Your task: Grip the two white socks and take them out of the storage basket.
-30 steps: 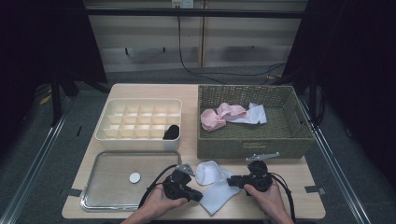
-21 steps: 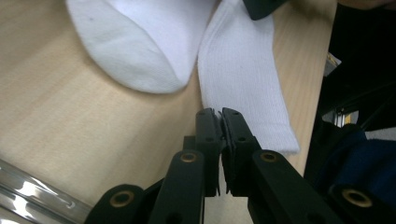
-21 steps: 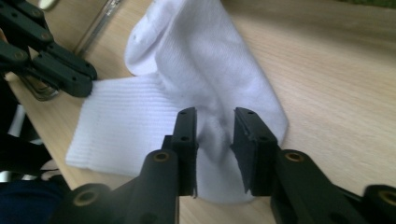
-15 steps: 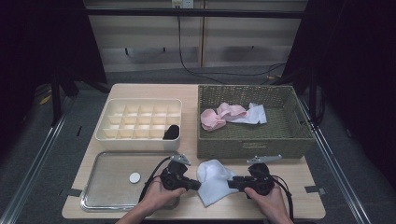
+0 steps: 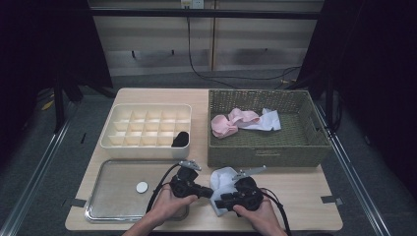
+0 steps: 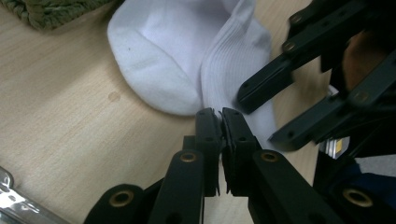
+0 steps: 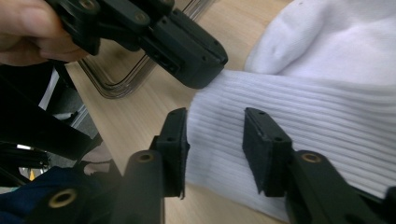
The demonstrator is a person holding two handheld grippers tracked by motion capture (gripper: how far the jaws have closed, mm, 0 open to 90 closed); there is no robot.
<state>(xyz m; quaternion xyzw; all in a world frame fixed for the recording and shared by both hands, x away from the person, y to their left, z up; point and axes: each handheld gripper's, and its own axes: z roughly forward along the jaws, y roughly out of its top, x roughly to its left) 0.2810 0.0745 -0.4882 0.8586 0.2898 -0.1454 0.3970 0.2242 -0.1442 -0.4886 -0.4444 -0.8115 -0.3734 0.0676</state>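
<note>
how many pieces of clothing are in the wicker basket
2 that I can tell: a pink garment at the basket's back left and a white one touching it on the right. More may lie hidden beneath.

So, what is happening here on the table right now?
A person works on a white sock at the table's front edge with two handheld grippers. The left gripper is shut on the sock's ribbed cuff. The right gripper has just been opening; its jaws stand apart over the cuff. More socks lie in the wicker basket behind.
</note>
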